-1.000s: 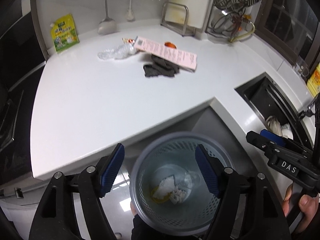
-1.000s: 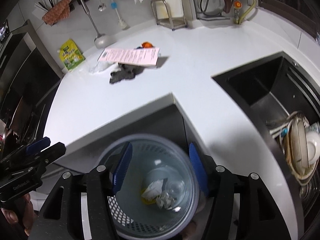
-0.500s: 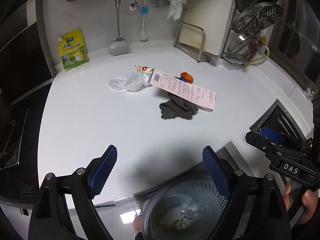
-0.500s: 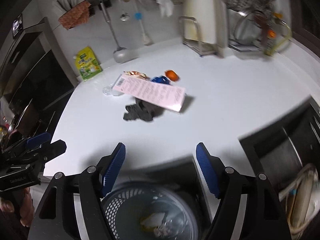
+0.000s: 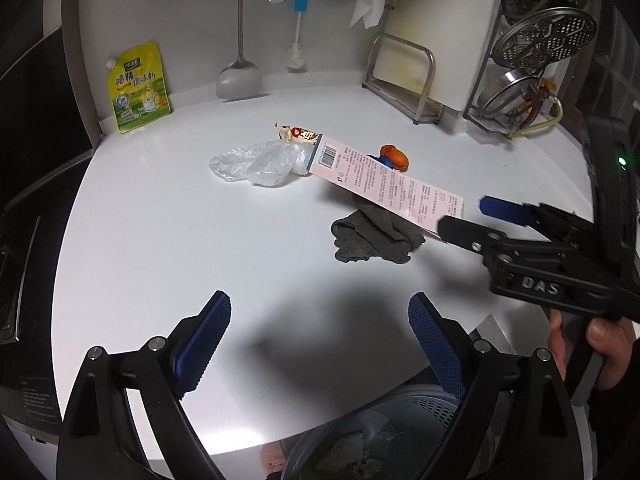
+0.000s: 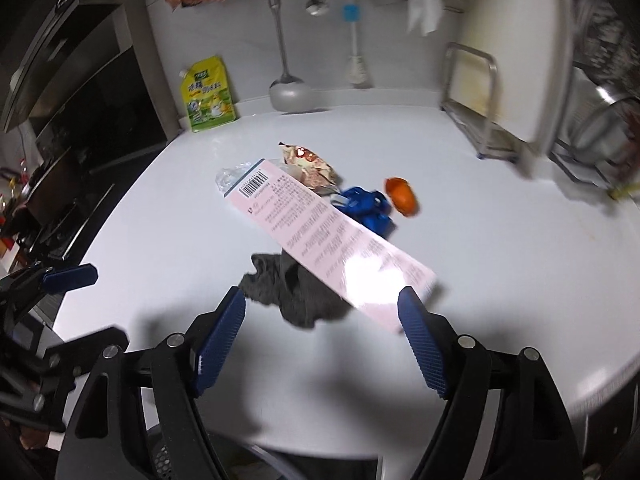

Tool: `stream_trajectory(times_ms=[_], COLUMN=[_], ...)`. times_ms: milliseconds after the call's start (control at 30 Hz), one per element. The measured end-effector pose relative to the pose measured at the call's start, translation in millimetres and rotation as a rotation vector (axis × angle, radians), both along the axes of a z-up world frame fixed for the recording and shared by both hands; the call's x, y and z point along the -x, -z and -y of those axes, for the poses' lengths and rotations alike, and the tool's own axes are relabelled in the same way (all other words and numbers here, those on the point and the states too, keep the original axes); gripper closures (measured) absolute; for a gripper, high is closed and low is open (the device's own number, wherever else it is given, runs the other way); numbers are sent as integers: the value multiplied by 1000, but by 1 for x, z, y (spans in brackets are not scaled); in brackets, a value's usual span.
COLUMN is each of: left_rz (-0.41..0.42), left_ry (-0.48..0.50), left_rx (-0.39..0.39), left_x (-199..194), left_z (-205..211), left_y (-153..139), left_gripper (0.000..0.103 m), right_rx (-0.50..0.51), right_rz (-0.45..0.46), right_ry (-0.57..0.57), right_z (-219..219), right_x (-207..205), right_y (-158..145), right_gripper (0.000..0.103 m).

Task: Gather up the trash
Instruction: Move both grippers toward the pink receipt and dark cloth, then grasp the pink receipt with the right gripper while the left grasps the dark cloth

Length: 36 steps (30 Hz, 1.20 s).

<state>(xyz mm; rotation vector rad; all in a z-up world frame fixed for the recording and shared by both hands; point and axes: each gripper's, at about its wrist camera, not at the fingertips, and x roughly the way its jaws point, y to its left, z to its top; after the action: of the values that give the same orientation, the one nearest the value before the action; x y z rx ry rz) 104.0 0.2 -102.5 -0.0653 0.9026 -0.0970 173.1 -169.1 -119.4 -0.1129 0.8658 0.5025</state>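
1. Opening at this moment, the right gripper (image 6: 322, 322) has its jaws spread wide with nothing between the blue pads; it hangs over the white counter (image 6: 500, 264), tilted down toward the trash.
2. Just beyond its fingertips lies the pink card (image 6: 328, 236), a long strip whose near end sits between and slightly past the right fingers. Its long axis runs diagonally, from that near right end away to the barcode end at far left.
3. Under the card's near half lies a crumpled grey cloth (image 6: 292, 294), also close to the right gripper.
4. The left gripper (image 5: 320, 330) is likewise released and empty, jaws wide apart, over bare counter. From it the trash lies ahead and to the right, well apart, so the right hand looks nearer to the card and cloth.
5. Farther out: a clear plastic bag (image 5: 260, 162) beside the card's barcode end, a snack wrapper (image 6: 308, 164), a blue piece (image 6: 366, 204) and an orange piece (image 6: 402, 196).
6. The bin (image 5: 384, 436) sits below the counter edge, with scraps already in it.
7. Writing: "DAS" is moulded on the right gripper's body in the left view. The card carries a barcode and small print too fine to read. A yellow pouch (image 5: 138, 88) by the wall bears Chinese characters.
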Motion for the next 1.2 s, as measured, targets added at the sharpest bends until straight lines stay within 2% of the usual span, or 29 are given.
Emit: stream_trajectory(times_ms=[100,200,333,767,1000,1100,1200], left_rz=[-12,-28,-38,-63,-69,-75,-78], left_ry=[-8,-17,-31,-63,-58,-51,-42], left_rx=[1,5,7,14,16,19,24], left_x=[-6,-12,-18,-34,-39,-41,-43], left_z=[-5,-11,-20,-40,-43,-43,-42], left_y=[5,11,14,24,26,28,28], left_gripper=[14,14,14,14,14,14,14], right_rx=[26,77,91,246,182,157,121], right_rz=[11,26,19,6,-38,-61,-61], right_ry=[-45,-96,-156,-272,-250,-231,-200], right_z=[-17,-33,-44,-82,-84,-79,-71], right_x=[-15,-28,-46,-78,-93,-99,-100], right_y=[5,11,14,37,39,37,33], right_gripper=[24,24,24,24,26,41,45])
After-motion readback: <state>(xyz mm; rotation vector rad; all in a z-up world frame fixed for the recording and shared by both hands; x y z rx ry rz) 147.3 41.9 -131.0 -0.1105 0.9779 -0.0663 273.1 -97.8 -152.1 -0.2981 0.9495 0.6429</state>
